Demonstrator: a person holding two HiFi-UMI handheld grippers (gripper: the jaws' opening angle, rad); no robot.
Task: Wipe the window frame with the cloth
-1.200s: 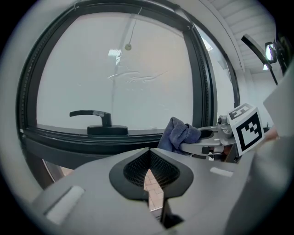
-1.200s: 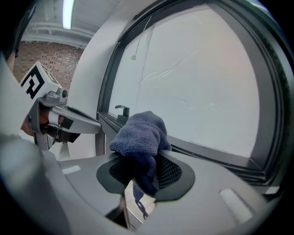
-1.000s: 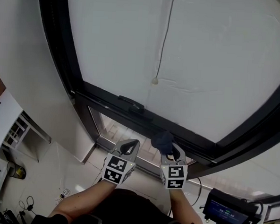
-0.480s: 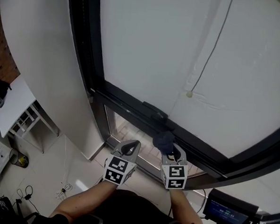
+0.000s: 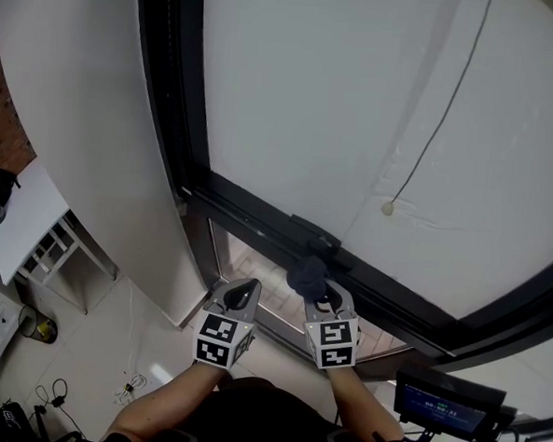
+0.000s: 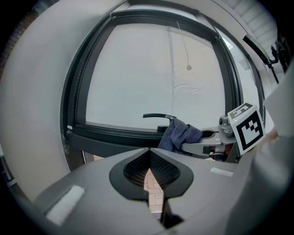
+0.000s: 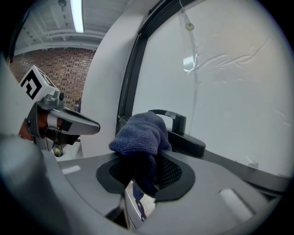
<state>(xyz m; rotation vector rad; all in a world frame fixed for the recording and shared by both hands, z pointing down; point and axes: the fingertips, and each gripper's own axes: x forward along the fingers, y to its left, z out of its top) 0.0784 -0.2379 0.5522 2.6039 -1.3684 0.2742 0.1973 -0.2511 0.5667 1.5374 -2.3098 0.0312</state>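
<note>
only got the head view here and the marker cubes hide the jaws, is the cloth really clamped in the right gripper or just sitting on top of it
Observer: Clamped. The right gripper view shows the right gripper with its jaws shut on the dark blue cloth, which bunches up above the pads.
Operator: ok and the left one, is it holding anything
Observer: No. In the left gripper view the left gripper has its jaws together with nothing between them. It is held short of the window frame.
</note>
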